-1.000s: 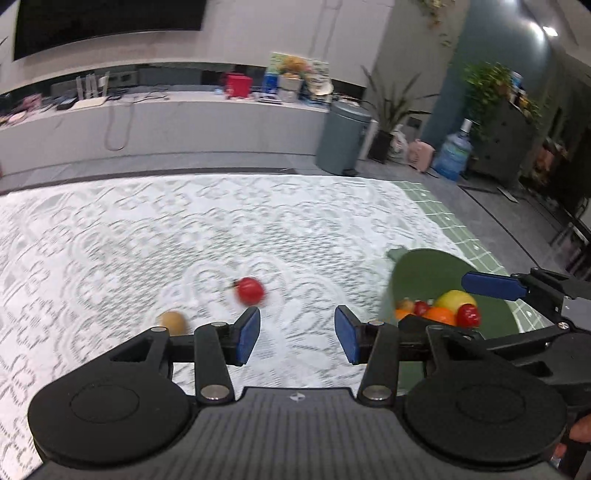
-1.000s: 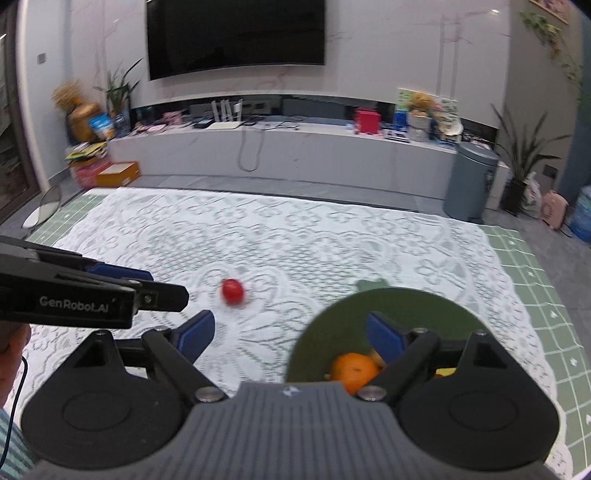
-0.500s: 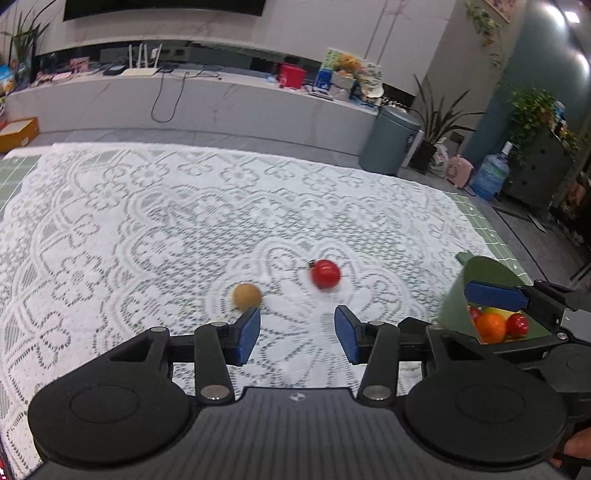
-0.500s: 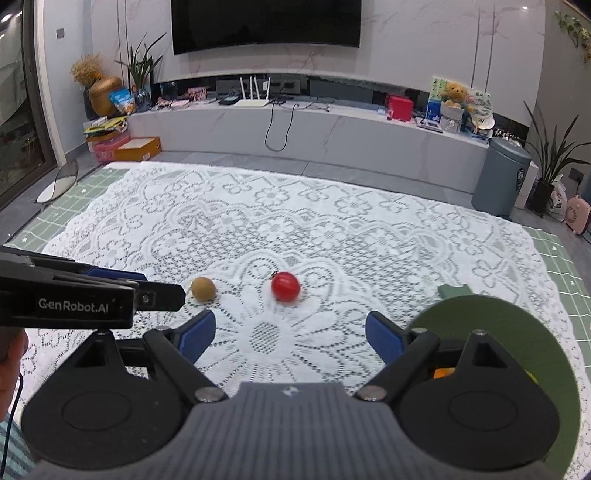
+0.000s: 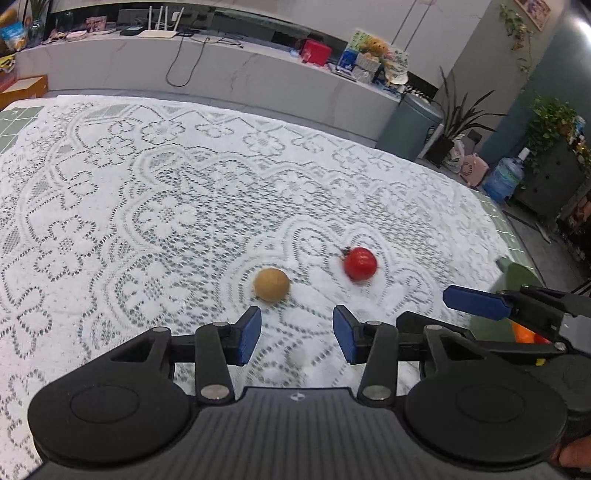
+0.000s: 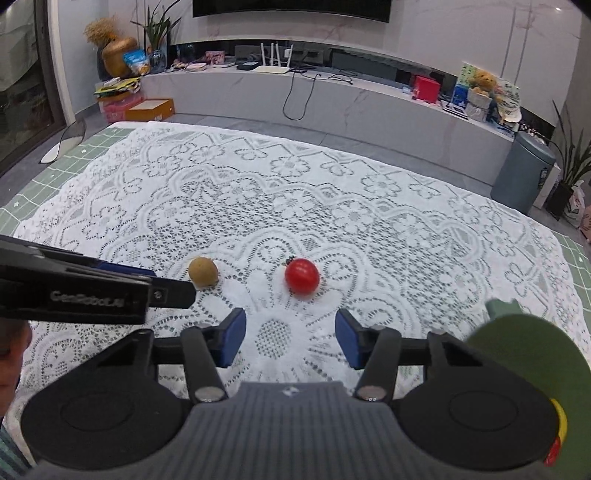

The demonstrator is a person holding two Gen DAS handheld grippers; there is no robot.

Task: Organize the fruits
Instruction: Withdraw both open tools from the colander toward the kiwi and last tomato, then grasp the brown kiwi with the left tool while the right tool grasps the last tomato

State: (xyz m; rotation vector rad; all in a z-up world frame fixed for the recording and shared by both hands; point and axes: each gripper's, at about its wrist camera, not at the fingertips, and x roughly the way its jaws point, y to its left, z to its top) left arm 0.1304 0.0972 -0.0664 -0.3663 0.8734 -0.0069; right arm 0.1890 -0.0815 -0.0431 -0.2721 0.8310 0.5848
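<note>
Left gripper point(image 5: 296, 335): fingers parted wide, nothing held, aimed near round tan-brown fruit point(image 5: 271, 284) on white lace tablecloth point(image 5: 147, 192) | right gripper point(image 6: 290, 338): spread wide, empty, lined up behind glossy red round fruit point(image 6: 301, 275), judged its pick target | dark green bowl point(image 6: 528, 354) kept close at right, fruit already inside, judged the drop point.

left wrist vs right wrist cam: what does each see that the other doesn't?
Only the left wrist view shows the orange fruit in the green bowl and a blue water jug on the floor. Only the right wrist view shows the TV and the orange box. Both show the red tomato and brown kiwi loose on the lace tablecloth, and the open left gripper and right gripper.
</note>
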